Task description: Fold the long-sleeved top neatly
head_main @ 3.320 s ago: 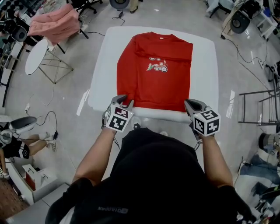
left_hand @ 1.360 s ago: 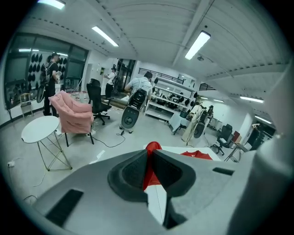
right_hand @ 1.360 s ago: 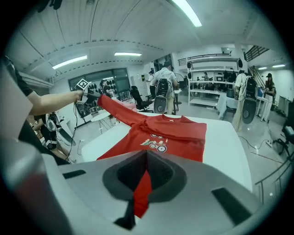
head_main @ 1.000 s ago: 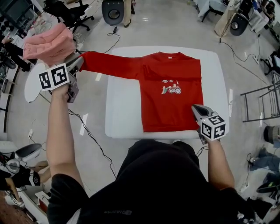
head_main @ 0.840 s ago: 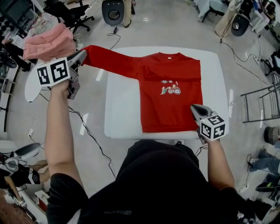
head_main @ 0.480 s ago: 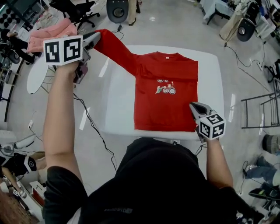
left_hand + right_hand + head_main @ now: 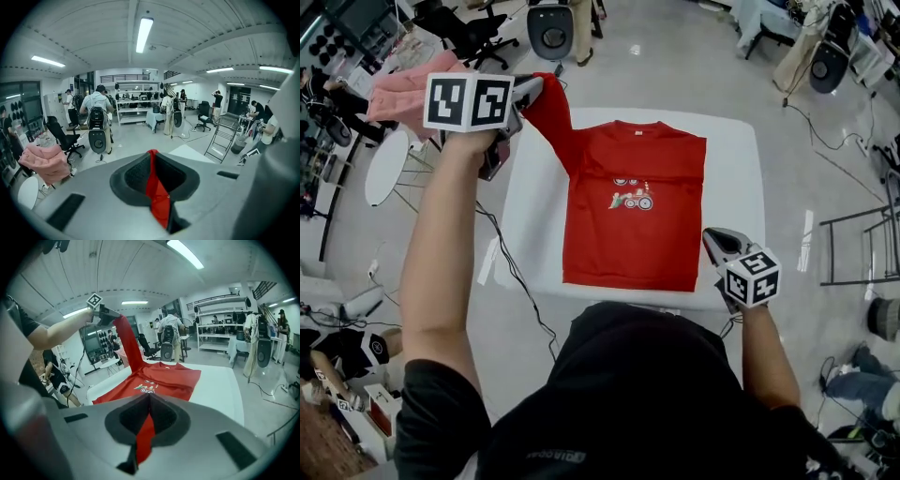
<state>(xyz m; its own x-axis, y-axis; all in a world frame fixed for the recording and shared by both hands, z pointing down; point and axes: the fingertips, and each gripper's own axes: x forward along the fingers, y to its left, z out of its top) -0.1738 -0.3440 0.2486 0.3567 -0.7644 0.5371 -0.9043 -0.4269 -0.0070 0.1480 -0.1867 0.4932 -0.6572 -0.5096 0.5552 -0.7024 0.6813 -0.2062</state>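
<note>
The right forearm is kept low and close to the body. The right tongs (image 7: 710, 238) sit at the near right corner of the red long-sleeved top (image 7: 628, 220), clenched on a fold of its hem, which shows red between the pads in the right gripper view.

The body of the top lies flat on the white table (image 7: 733, 178), its printed front facing up and its collar at the far edge.

The left arm reaches forward and up, well above the table's far left corner. The left tongs (image 7: 538, 86) are clamped on the end of the left sleeve (image 7: 555, 120), which rises from the shoulder, off the table.

A black cable (image 7: 517, 277) trails over the floor along the table's left side. Farther left stands a small round white table (image 7: 382, 167), with a pink garment (image 7: 405, 89) heaped beyond it. A black office chair (image 7: 461, 28) stands behind. A metal rack (image 7: 861, 242) stands at the right.
</note>
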